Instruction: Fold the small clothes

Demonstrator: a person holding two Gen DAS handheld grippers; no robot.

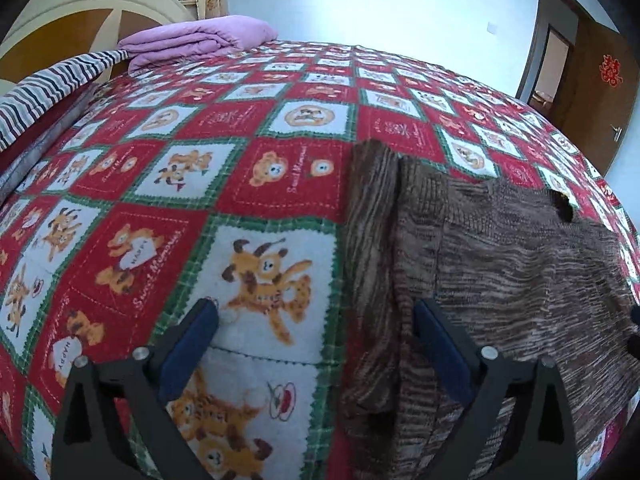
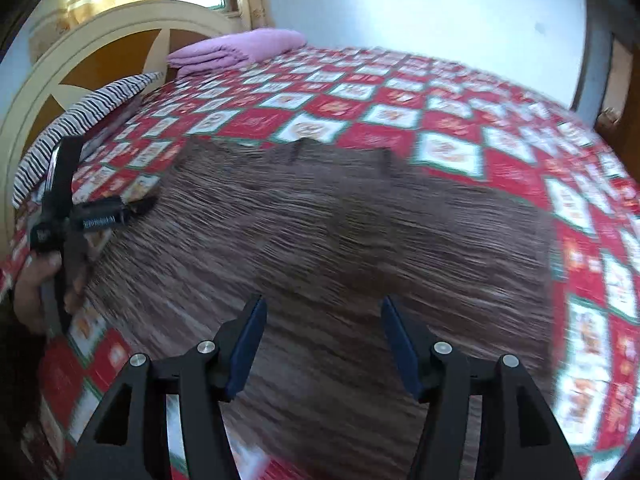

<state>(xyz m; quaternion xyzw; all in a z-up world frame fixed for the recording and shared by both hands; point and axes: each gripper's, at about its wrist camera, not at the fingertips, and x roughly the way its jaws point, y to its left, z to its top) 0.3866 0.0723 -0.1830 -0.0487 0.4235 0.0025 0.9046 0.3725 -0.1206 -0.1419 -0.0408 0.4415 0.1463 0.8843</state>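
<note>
A brown knitted sweater (image 1: 500, 264) lies flat on the bed, with one sleeve (image 1: 372, 240) folded along its left side. My left gripper (image 1: 316, 320) is open and empty above the sweater's left edge, one finger over the bedspread and one over the knit. In the right wrist view the sweater (image 2: 320, 240) fills the middle, blurred by motion. My right gripper (image 2: 322, 320) is open and empty over the sweater's near part. The left gripper (image 2: 72, 216), held by a hand, shows at the sweater's left edge.
The bed has a red, white and green bear-print bedspread (image 1: 200, 200). A folded purple blanket (image 1: 196, 40) and a striped pillow (image 1: 44, 92) lie by the headboard (image 2: 100, 52). A brown door (image 1: 592, 80) stands at the right.
</note>
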